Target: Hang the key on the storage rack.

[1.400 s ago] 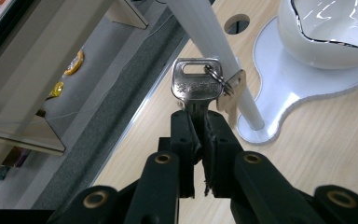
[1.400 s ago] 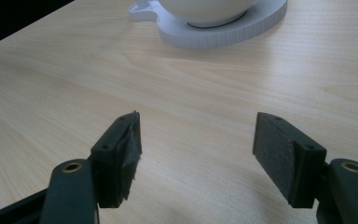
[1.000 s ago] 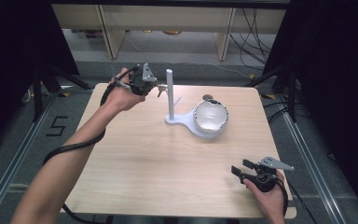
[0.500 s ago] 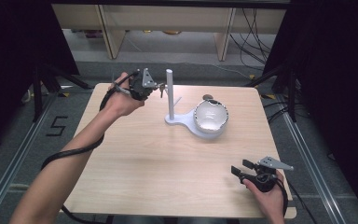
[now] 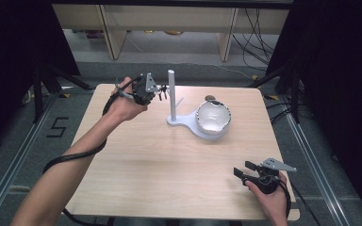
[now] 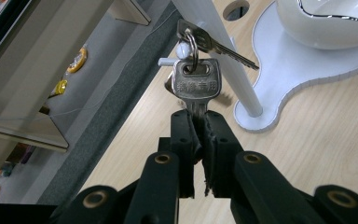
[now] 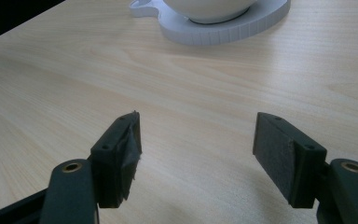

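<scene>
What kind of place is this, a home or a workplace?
Probably a lab or recording studio, not a home: a bare light wooden table stands between black curtains, loose cables lie on the grey floor, and a person's hand holds the left gripper on keys.

The key's (image 6: 196, 84) blade is hidden between the left hand-held gripper's (image 6: 199, 140) pads; the stamped lettering on its head is too blurred to read; the white post (image 6: 223, 56) and the bowl (image 6: 328, 23) are cut off by the top edge.
</scene>
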`<state>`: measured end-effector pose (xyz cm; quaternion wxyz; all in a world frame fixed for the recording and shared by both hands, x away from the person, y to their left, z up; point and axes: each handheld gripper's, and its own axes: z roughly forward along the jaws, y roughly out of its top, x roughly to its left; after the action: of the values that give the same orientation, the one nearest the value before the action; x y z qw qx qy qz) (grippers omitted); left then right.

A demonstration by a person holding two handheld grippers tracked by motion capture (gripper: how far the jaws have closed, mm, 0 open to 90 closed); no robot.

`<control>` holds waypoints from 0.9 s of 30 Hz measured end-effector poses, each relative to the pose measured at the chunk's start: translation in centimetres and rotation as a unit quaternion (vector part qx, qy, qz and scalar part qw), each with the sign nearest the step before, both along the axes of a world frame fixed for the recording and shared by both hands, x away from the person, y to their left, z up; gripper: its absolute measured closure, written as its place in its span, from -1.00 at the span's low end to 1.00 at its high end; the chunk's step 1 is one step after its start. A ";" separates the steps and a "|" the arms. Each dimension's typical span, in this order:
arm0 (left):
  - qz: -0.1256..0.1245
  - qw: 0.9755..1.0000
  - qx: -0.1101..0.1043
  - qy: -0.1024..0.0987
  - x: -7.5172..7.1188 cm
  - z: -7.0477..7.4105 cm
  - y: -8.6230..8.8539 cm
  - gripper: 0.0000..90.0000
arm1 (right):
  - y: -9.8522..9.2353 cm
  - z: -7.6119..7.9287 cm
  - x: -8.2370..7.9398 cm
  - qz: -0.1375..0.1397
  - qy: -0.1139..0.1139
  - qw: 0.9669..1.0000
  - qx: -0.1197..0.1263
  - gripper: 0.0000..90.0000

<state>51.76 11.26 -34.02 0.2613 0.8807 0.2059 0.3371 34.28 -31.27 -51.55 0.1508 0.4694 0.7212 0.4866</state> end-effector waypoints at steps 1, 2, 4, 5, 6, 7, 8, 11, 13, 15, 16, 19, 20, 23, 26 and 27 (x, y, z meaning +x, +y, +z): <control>0.001 1.000 0.000 0.000 0.0 0.0 0.0 0.85 | 0.0 0.0 0.0 0.000 0.000 1.000 0.000 -0.26; 0.000 1.000 -0.002 -0.001 0.0 0.1 -0.1 0.85 | 0.0 0.0 0.0 0.000 0.000 1.000 0.000 -0.26; -0.001 1.000 -0.002 0.000 0.0 0.2 -0.2 0.87 | 0.0 0.0 0.0 -0.001 0.000 1.000 -0.001 -0.26; -0.002 1.000 -0.003 0.000 0.0 0.2 -0.3 0.87 | 0.2 0.0 -0.2 -0.008 0.015 1.000 0.008 -0.26; 0.000 1.000 -0.008 -0.001 0.0 0.2 -0.4 0.86 | 0.2 0.0 -0.2 -0.008 0.014 1.000 0.009 -0.26; -0.001 1.000 -0.004 0.000 0.0 0.2 -0.4 0.86 | 0.2 0.0 -0.2 -0.006 0.015 1.000 0.010 -0.26; 0.000 1.000 -0.009 -0.001 0.0 0.1 -0.5 0.86 | 0.2 0.1 -0.2 -0.005 0.016 1.000 0.012 -0.26; -0.001 1.000 -0.012 0.006 0.0 -0.1 -0.3 0.79 | 0.2 0.1 -0.2 -0.005 0.017 1.000 0.017 -0.27; -0.002 1.000 -0.019 0.009 -0.1 -0.5 -0.1 0.70 | 0.2 0.1 -0.2 -0.004 0.017 1.000 0.017 -0.27; -0.003 1.000 -0.028 0.013 -0.3 -0.8 0.1 0.58 | 0.2 0.1 -0.2 -0.004 0.016 1.000 0.015 -0.27; -0.002 0.999 -0.037 0.015 -0.4 -1.0 0.2 0.51 | 0.2 0.1 -0.2 -0.005 0.016 1.000 0.013 -0.27; 0.000 0.998 -0.057 0.022 -0.7 -1.5 0.7 0.32 | 0.2 0.0 -0.2 -0.006 0.015 1.000 0.010 -0.27; -0.002 0.997 -0.067 0.022 -0.8 -1.7 0.9 0.25 | 0.2 0.1 -0.2 -0.005 0.017 1.000 0.017 -0.27; -0.001 0.996 -0.090 0.030 -1.2 -2.1 1.3 0.06 | 0.2 0.0 -0.2 -0.003 0.010 1.000 0.011 -0.27; -0.004 0.993 -0.114 0.036 -1.8 -2.6 2.0 -0.08 | 0.0 0.0 -0.1 0.003 0.001 1.000 -0.002 -0.27; -0.005 0.992 -0.123 0.034 -2.0 -2.8 2.1 -0.13 | 0.0 0.0 0.0 0.002 -0.003 1.000 -0.004 -0.27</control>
<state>49.81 13.32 -36.86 0.3618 0.8539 0.2500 0.2782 34.25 -31.29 -51.55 0.1534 0.4658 0.7240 0.4851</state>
